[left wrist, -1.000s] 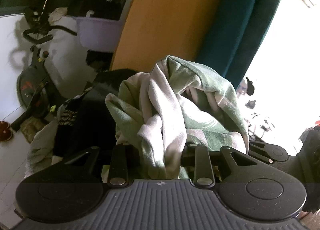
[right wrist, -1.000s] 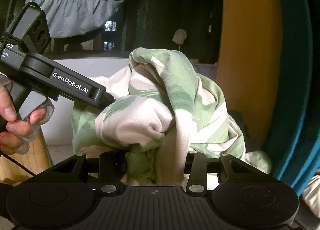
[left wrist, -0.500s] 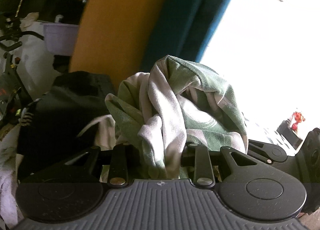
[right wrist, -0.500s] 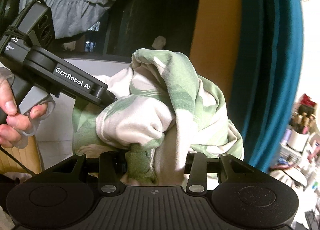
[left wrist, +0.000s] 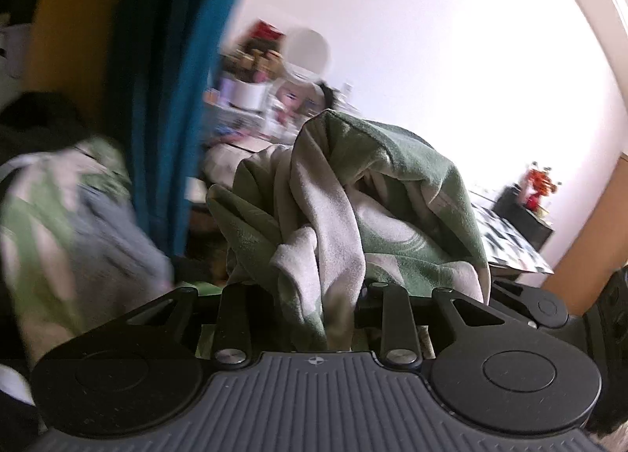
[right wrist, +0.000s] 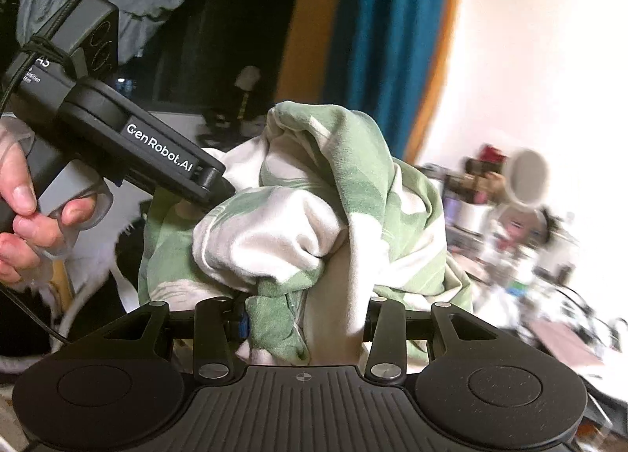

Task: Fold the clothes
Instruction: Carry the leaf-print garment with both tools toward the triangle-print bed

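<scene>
Left wrist view: our left gripper (left wrist: 320, 291) has its jaws pinched on the bunched green-and-white garment (left wrist: 353, 208), which rises just ahead; beyond hangs a teal curtain (left wrist: 165, 98). In the right wrist view our right gripper (right wrist: 300, 308) clamps the same cloth, beside our left hand (right wrist: 23, 208).

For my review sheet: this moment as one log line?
stage: carrying | left gripper: shut on green-and-white garment | right gripper: shut on it | garment: bunched, unfolded

Teal curtain (right wrist: 392, 20) beside orange panel (left wrist: 66, 39) — bright white wall (left wrist: 451, 39), cluttered shelf (right wrist: 510, 224) blurred.
</scene>
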